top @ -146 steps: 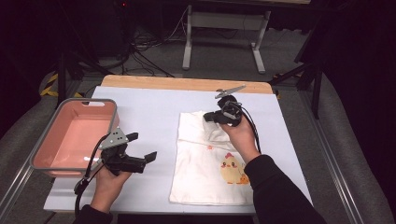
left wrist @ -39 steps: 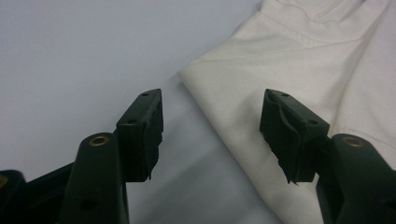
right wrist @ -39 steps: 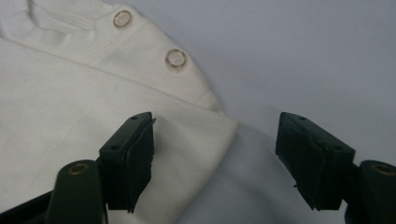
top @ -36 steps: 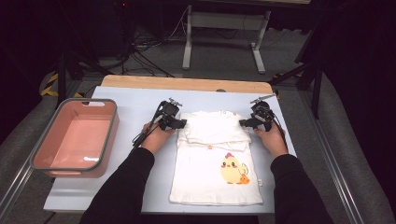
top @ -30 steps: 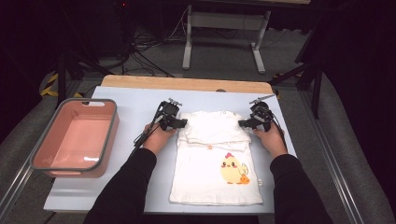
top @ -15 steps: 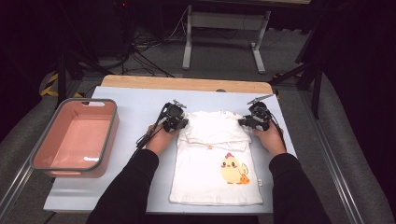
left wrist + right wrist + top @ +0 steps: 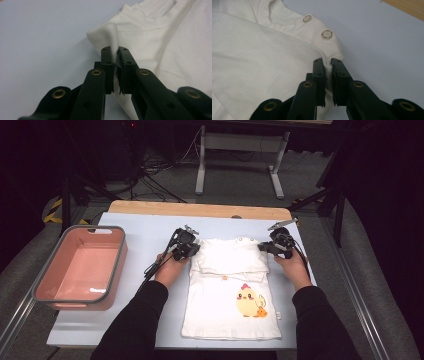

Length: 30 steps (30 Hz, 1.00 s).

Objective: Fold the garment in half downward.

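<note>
Both grippers have just been closing and now pinch the white shirt (image 7: 232, 290) at its shoulders, left gripper (image 7: 189, 248) and right gripper (image 7: 274, 247), near the tabletop's far edge; lifting evenly should keep the fold straight

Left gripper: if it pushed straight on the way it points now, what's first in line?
The white shirt itself: the left gripper is already shut on a pinched fold at its shoulder corner, so more shirt fabric probably lies just ahead.
</note>
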Tool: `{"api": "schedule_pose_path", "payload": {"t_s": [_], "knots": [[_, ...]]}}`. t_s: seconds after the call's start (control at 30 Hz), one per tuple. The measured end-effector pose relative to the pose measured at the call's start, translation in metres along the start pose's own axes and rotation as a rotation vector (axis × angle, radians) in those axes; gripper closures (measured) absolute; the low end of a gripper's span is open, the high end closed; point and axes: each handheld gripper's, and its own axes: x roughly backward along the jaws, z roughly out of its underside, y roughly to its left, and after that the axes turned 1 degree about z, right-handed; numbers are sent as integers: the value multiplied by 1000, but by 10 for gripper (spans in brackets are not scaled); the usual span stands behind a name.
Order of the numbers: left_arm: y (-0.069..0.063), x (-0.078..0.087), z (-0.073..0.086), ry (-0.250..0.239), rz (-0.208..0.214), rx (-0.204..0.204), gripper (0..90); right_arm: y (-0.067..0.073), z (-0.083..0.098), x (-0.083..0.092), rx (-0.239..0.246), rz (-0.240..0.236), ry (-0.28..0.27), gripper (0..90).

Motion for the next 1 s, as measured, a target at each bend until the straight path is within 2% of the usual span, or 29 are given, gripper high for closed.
{"api": "schedule_pose_path", "payload": {"t_s": [0.13, 0.17, 0.23, 0.33, 0.43, 0.7, 1.0], "knots": [[2, 10, -3, -52, 23, 11, 843, 3, -3, 9, 17, 16, -38, 825], [2, 10, -3, -52, 23, 11, 843, 3, -3, 11, 14, 19, -43, 825], [4, 16, -5, -85, 46, 39, 843, 4, -4, 15, 16, 23, -55, 825], [4, 20, -6, -100, 54, 42, 843, 4, -5, 19, 19, 27, -66, 825], [1, 26, -8, -123, 55, 28, 843, 7, -5, 29, 32, 29, -92, 825], [-4, 40, -8, -146, 71, 3, 847, 16, -7, 46, 69, 28, -127, 825], [-10, 63, 1, -204, 115, -25, 850, 29, -1, 67, 120, 33, -162, 826]]}}
